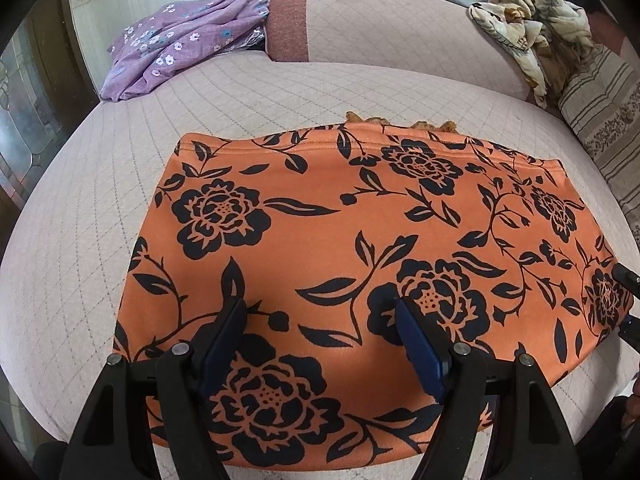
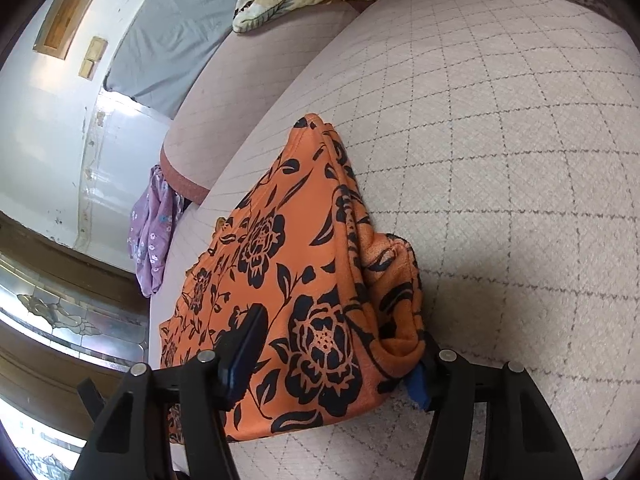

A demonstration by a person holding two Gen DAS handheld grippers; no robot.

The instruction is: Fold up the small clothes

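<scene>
An orange garment [image 1: 340,248] with black flowers lies folded flat on the quilted pink cushion [image 1: 280,96]. My left gripper [image 1: 320,308] is open above the garment's near edge, with both blue pads over the cloth. In the right wrist view the same garment [image 2: 304,280] shows from its right end, where the layers bunch up. My right gripper [image 2: 336,344] is open with its jaws on either side of that bunched end; the right pad is mostly hidden under the fabric. The right gripper's tip [image 1: 626,276] shows at the garment's right edge in the left wrist view.
A purple flowered garment [image 1: 180,44] lies at the back left by the bolster [image 1: 400,24]. A beige patterned blanket [image 1: 528,32] and a striped pillow [image 1: 600,112] sit at the back right. The cushion's edge drops off on the left toward a glass door [image 2: 60,312].
</scene>
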